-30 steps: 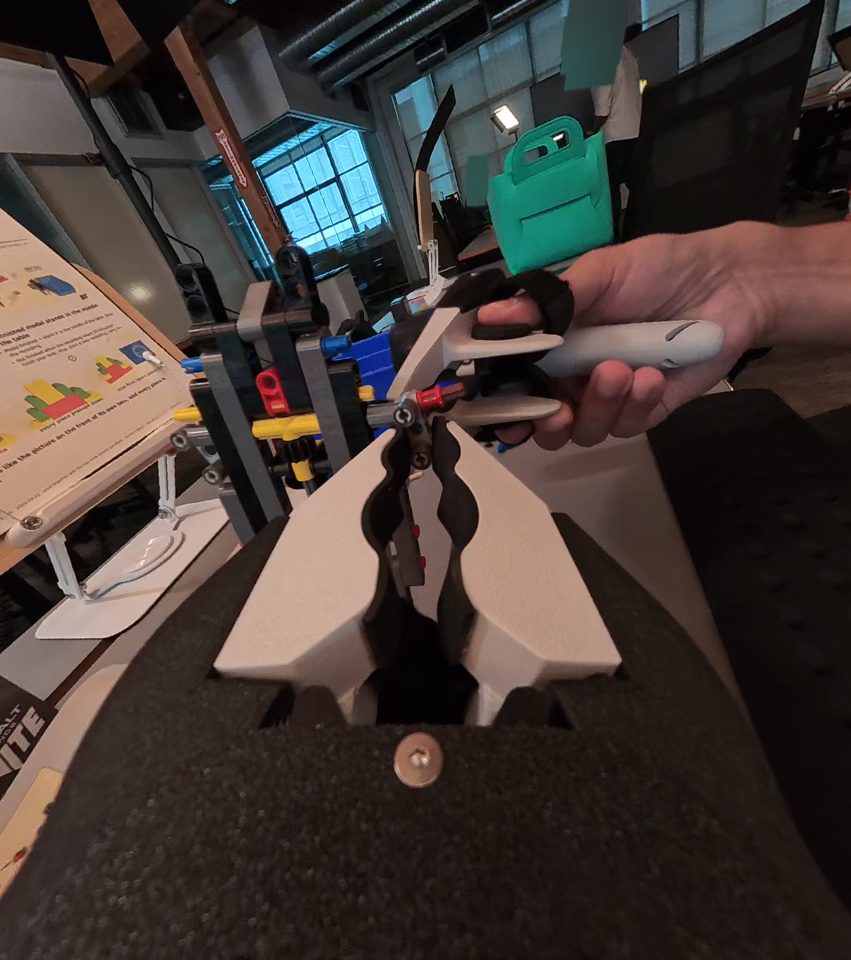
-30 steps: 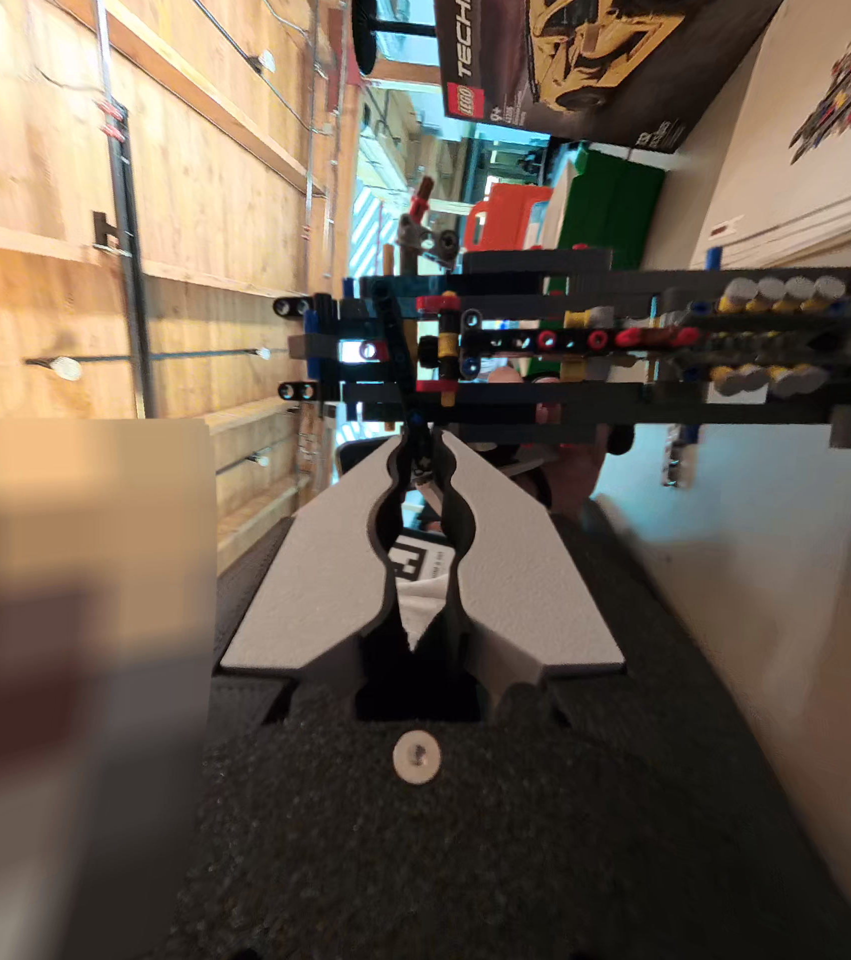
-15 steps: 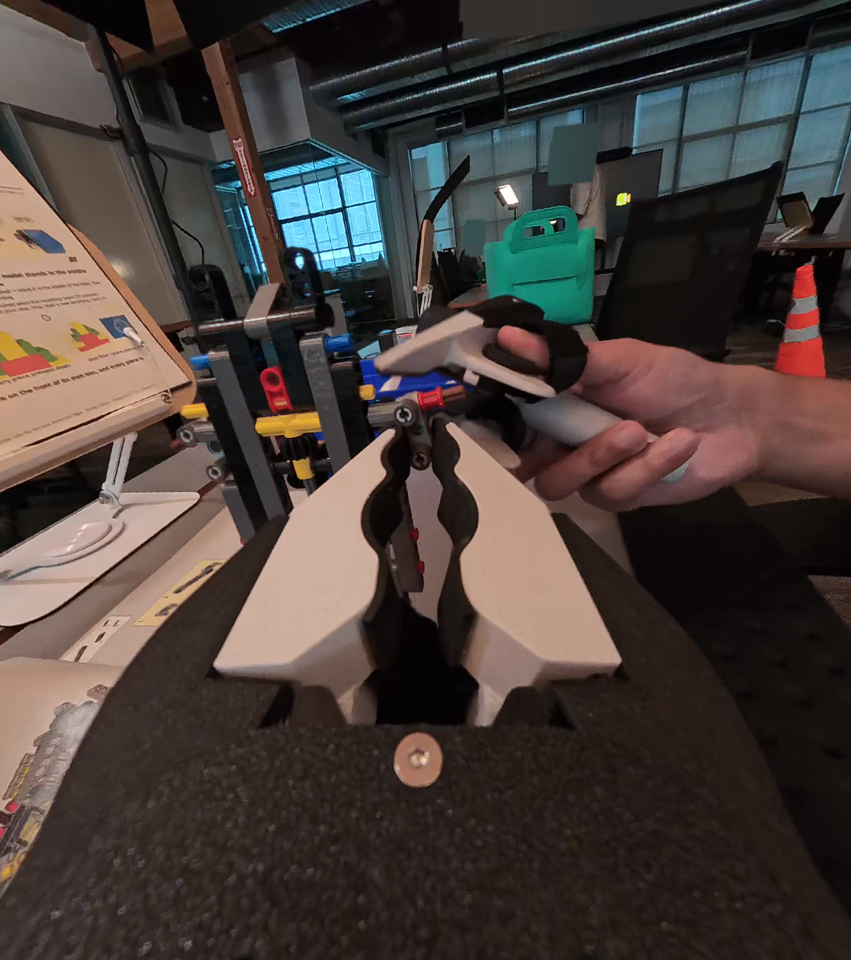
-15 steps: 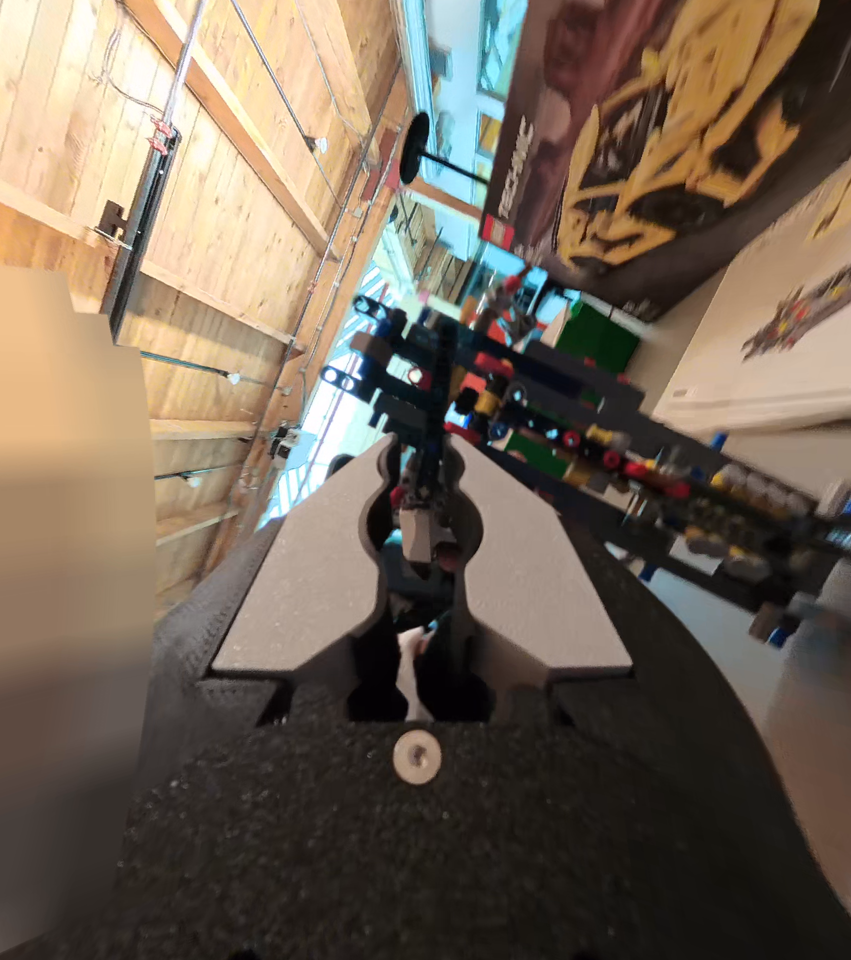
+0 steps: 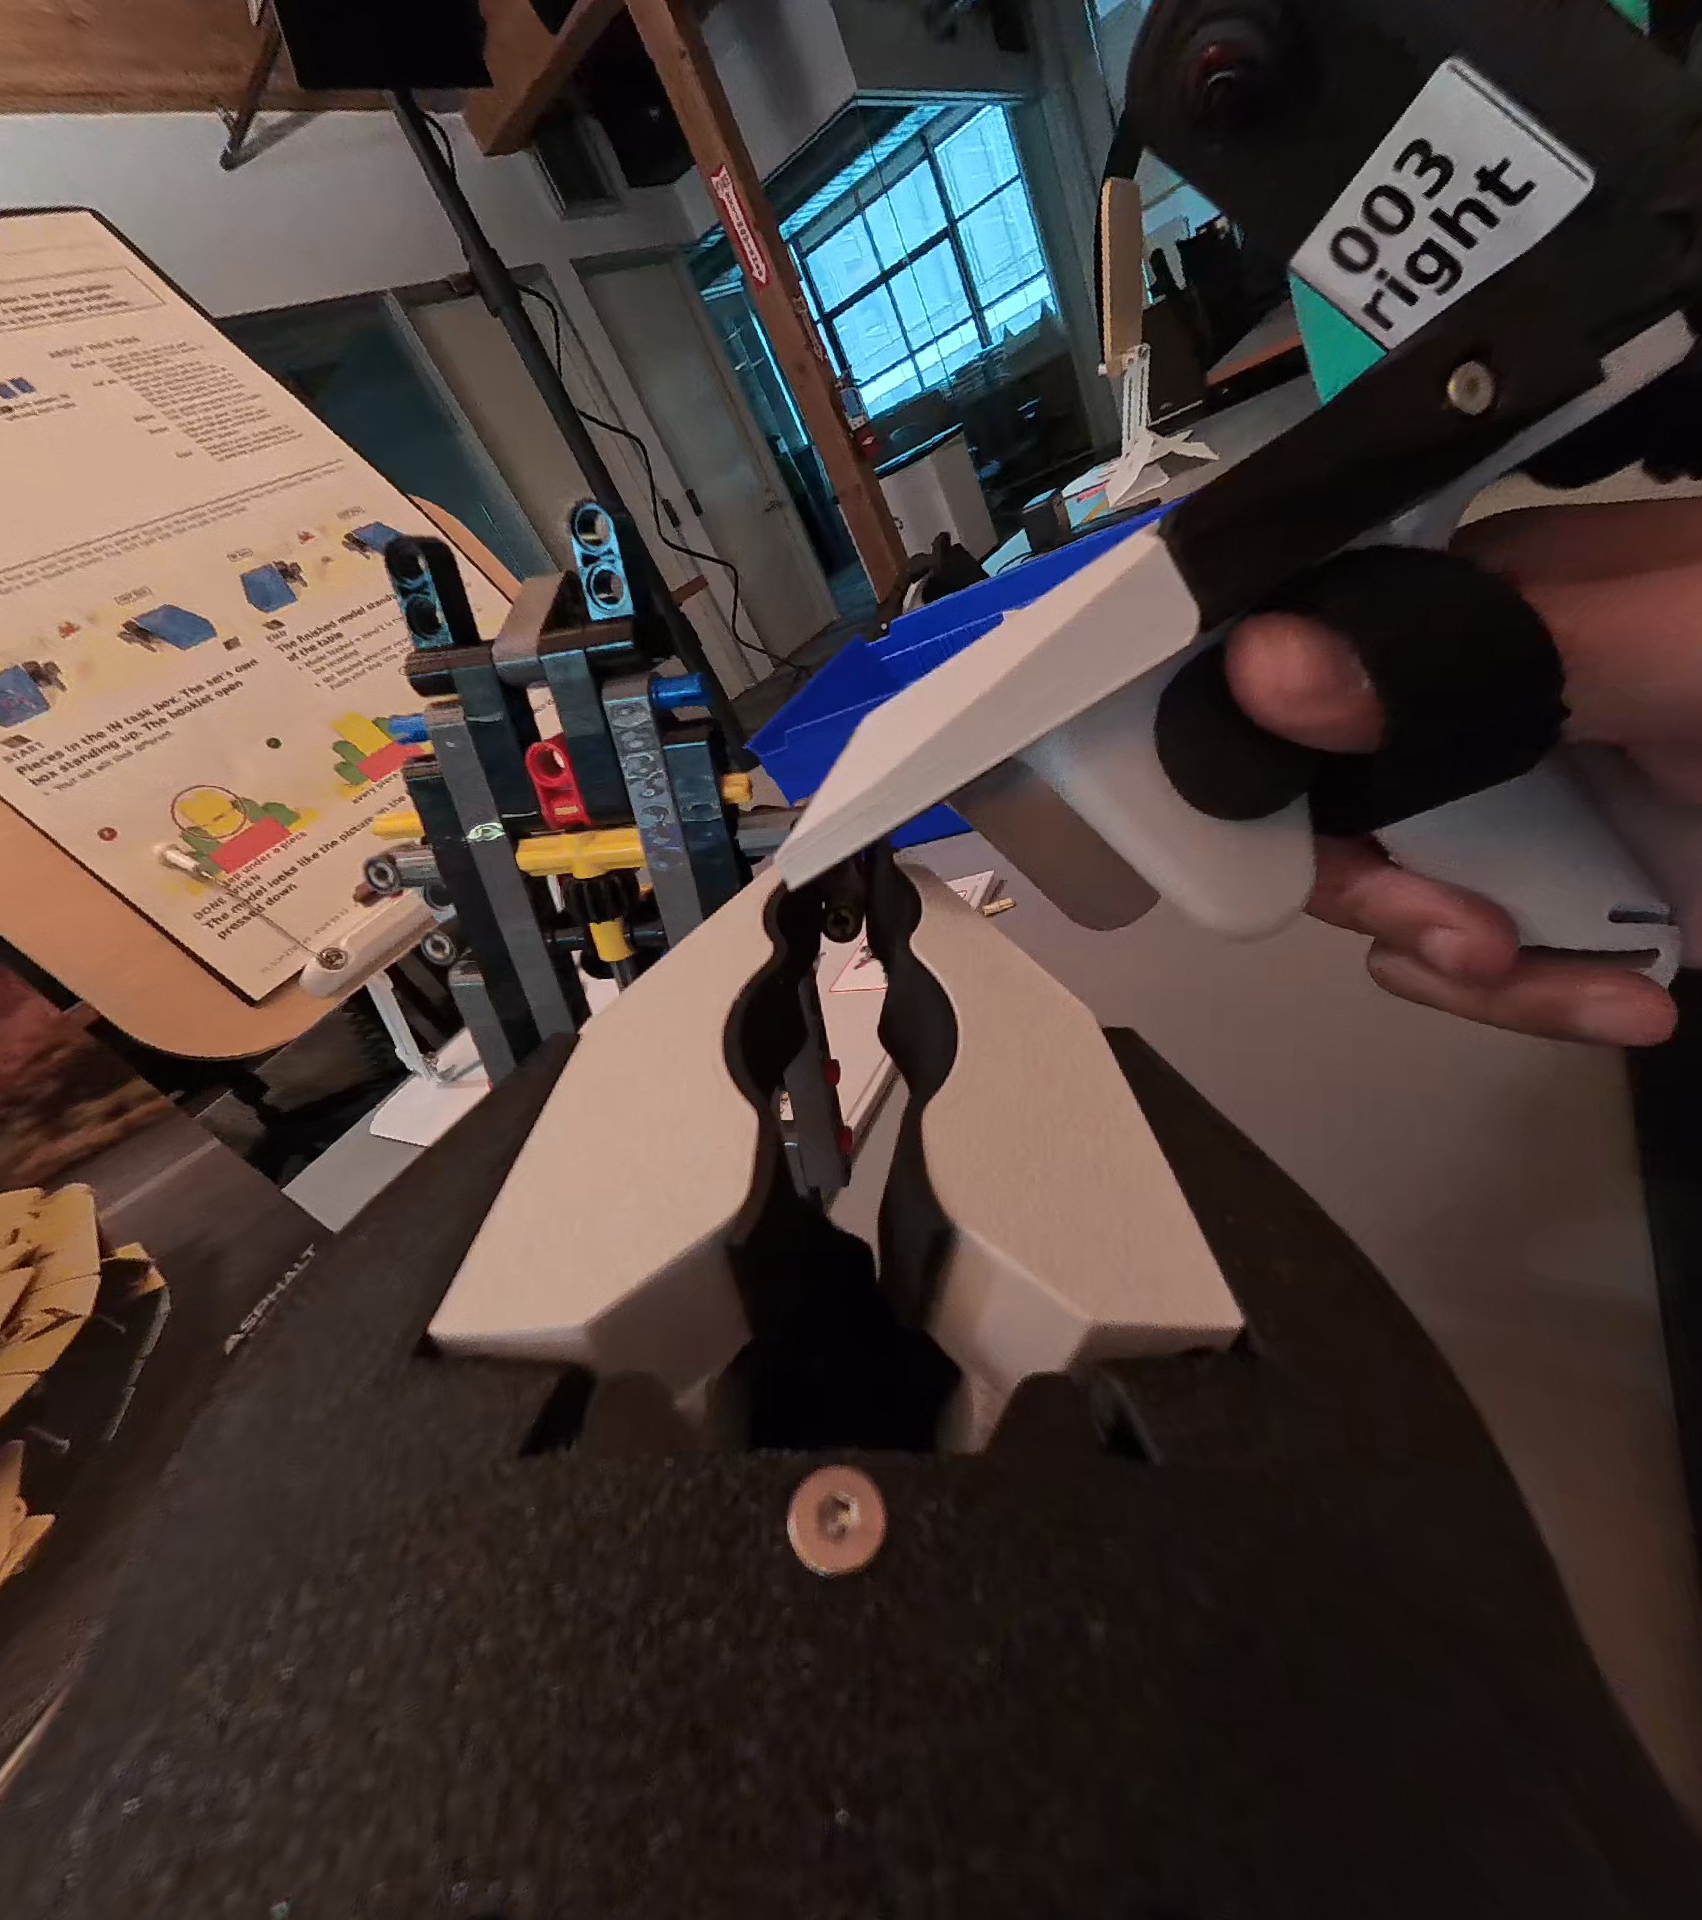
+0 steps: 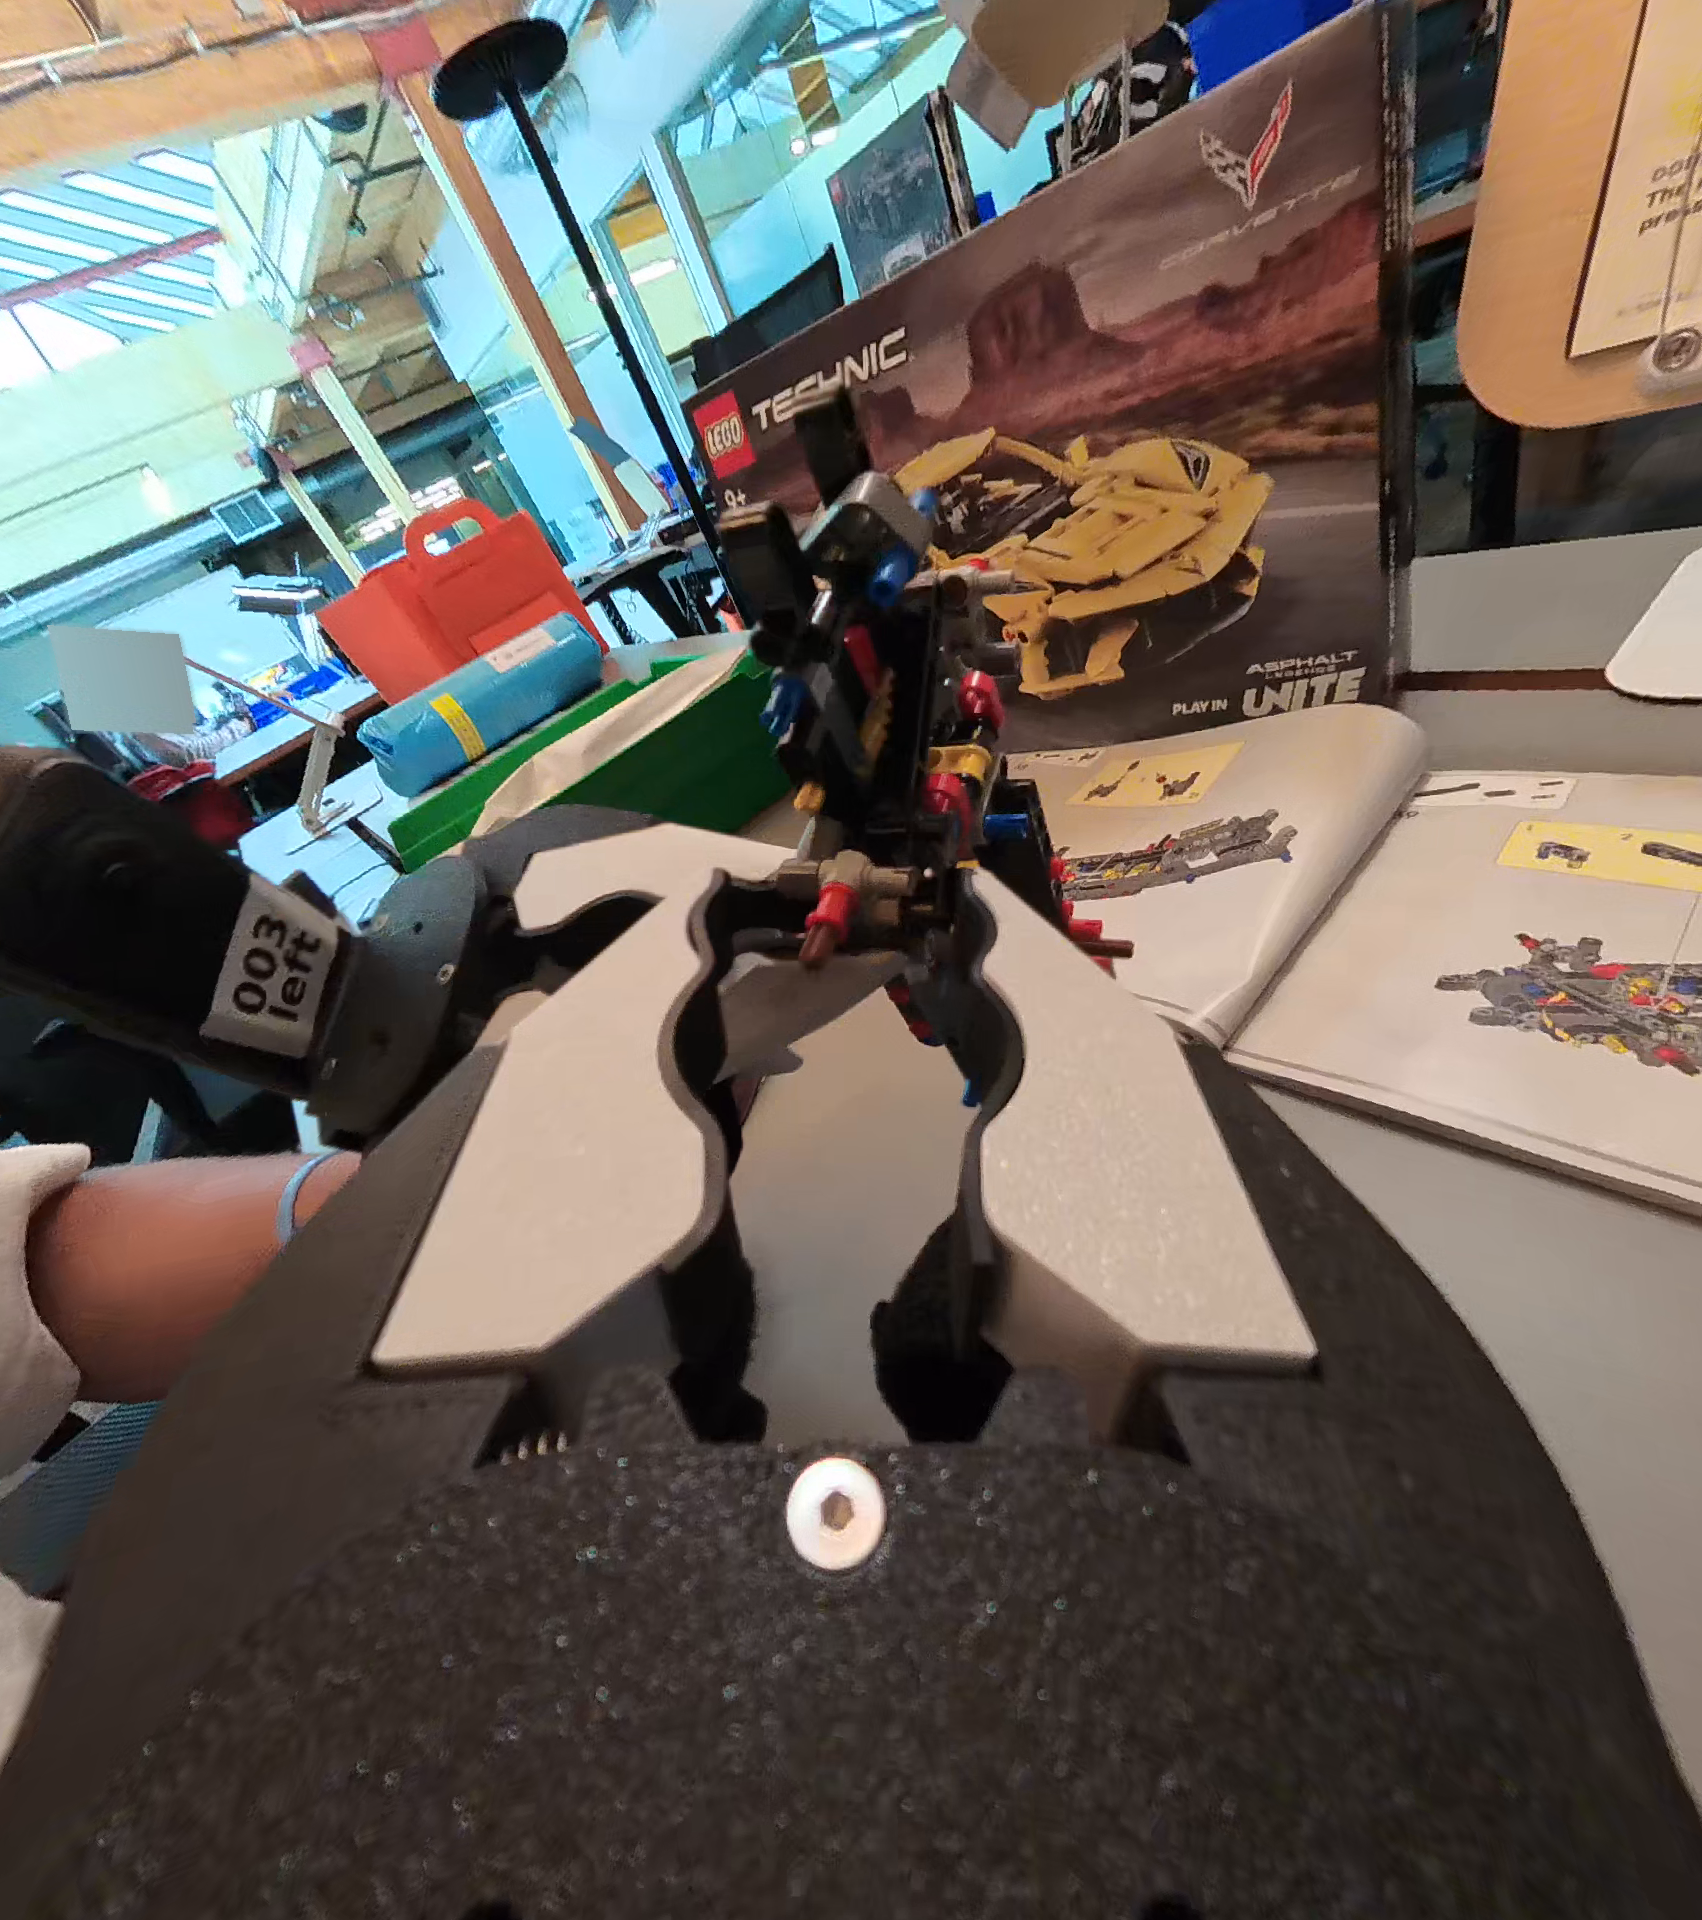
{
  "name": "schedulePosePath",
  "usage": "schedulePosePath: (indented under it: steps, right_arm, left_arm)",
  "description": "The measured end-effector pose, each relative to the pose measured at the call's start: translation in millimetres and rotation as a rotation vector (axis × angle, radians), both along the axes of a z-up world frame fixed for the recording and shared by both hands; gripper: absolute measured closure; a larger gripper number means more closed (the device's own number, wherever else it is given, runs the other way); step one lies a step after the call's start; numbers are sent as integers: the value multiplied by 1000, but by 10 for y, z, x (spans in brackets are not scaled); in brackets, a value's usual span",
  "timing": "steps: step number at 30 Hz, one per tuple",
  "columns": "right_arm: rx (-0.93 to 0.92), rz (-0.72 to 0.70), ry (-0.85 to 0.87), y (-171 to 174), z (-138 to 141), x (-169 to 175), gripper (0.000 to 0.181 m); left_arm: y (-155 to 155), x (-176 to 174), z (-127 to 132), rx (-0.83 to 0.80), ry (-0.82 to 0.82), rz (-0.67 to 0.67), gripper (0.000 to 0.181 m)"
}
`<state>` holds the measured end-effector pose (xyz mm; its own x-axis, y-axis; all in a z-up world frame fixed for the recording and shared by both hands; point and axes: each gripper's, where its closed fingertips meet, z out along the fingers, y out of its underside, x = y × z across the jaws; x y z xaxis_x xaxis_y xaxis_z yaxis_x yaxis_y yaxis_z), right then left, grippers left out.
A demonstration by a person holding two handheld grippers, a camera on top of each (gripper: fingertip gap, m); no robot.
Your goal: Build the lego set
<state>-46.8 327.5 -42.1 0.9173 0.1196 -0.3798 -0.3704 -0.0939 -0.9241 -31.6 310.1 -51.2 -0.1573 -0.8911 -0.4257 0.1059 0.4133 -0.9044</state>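
The lego model (image 5: 566, 810), a frame of dark grey and black beams with yellow, red and blue pins, stands upright off the table. My left gripper (image 5: 842, 914) is shut on a grey beam at the model's near end. One finger (image 5: 982, 717) of the right gripper lies just above the left gripper's tips, held by a hand (image 5: 1553, 831). In the right wrist view my right gripper (image 6: 842, 904) is open, with the model's (image 6: 868, 727) lower end and its grey and red pins between the fingertips. The left gripper's fingers (image 6: 598, 868) reach in from the left.
The lego box (image 6: 1086, 468) stands behind the model and the open instruction booklet (image 6: 1449, 935) lies to the right. An instruction board on a stand (image 5: 99, 623) is on the left. A blue bin (image 5: 878, 665), a green tray (image 6: 618, 769) and an orange bag (image 6: 452, 613) sit farther back.
My right gripper has opened and rolled from sideways to upright. It has come close above the left gripper's tips. The left gripper stays shut on the model.
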Motion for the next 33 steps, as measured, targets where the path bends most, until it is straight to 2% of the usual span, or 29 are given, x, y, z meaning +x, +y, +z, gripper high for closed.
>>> schedulePosePath:
  steps: [4, 7, 17, 24, 28, 30, 33]
  right_arm:
    - [3, -53, -11, -44, -3, 73, 152]
    - [-5, -80, -48, -41, -16, 70, 152]
    - [-56, -142, 16, -18, -15, 44, 155]
    - [-43, -124, 8, 34, 14, 37, 156]
    - [61, -24, -18, -7, 160, 12, 152]
    - [152, 63, 66, -74, 304, 63, 146]
    - [175, 235, 254, -126, 349, 219, 147]
  left_arm:
    - [30, 9, -6, 1, 4, 29, 174]
    - [31, 13, -13, -7, 6, 32, 174]
    - [54, 1, 2, -46, 2, 45, 174]
    - [93, -1, 24, -95, 13, 14, 174]
    - [93, -52, 124, -243, 5, -131, 174]
    - [126, -95, 185, -369, 6, -203, 174]
    - [86, -201, 299, -564, 12, -392, 175]
